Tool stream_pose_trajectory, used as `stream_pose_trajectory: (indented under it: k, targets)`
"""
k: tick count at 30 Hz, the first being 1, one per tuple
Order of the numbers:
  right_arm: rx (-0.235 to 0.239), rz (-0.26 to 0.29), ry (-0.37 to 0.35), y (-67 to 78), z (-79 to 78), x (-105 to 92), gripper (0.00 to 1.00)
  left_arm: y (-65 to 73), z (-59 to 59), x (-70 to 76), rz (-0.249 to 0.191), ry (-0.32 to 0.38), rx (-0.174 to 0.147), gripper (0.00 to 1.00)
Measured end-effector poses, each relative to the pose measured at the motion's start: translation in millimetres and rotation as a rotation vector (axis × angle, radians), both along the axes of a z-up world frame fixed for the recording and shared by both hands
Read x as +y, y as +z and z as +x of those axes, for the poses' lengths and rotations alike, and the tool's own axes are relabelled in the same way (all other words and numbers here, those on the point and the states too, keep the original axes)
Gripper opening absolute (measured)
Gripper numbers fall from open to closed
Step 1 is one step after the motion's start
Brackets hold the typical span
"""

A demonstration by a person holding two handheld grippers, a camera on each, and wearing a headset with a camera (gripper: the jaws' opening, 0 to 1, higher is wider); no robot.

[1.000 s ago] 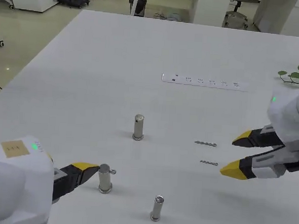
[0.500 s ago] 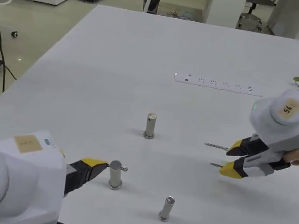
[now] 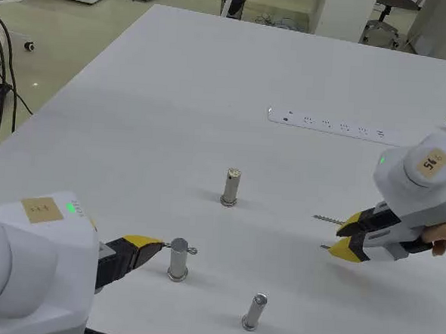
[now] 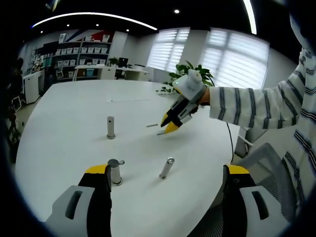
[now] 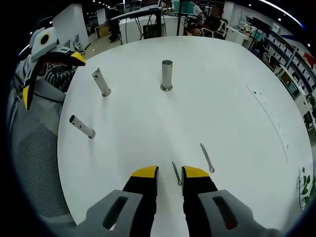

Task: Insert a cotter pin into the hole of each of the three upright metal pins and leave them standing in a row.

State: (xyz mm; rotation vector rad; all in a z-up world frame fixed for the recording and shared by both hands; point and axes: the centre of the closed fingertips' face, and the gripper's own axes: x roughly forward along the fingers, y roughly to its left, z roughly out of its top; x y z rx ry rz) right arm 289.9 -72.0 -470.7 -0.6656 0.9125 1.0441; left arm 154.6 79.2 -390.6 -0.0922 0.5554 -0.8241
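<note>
Cotter pin (image 5: 175, 171) is lying flat on the white table (image 5: 222, 74) between the tips of the right gripper (image 5: 170, 173). Its jaws are standing narrow on either side with a sliver of gap showing, so nothing is being pinched yet. Because the pin is so thin and flush with the surface, it is likely to skid or roll out as the jaws are closing. It could also get caught crooked, which would make the hole hard to hit. A second cotter pin (image 5: 207, 158) is resting just beside one jaw, near enough to be swept aside by a careless close. Further out, the left gripper (image 4: 167, 172) is hanging with its jaws wide apart, holding nothing. One of its tips is sitting just beside the fitted metal pin (image 3: 178, 260), which is carrying its inserted pin (image 3: 191, 250) through the top, and a bump there could tip it over. The far metal pin (image 3: 231, 186) and the near metal pin (image 3: 254, 311) are standing upright, unpinned and unsupported, well apart from the right gripper. Pushing sideways into either hole without a steadying hold is risking a topple and a spoiled row.
</note>
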Motion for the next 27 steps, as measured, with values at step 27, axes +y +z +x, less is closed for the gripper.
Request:
stream_pose_trajectory:
  k: [27]
  targets:
    - [0.045,-0.105,0.019,-18.8,10.2,-9.0,0.04,1.3,-2.2,3.3,-0.003,0.015,0.014,0.9]
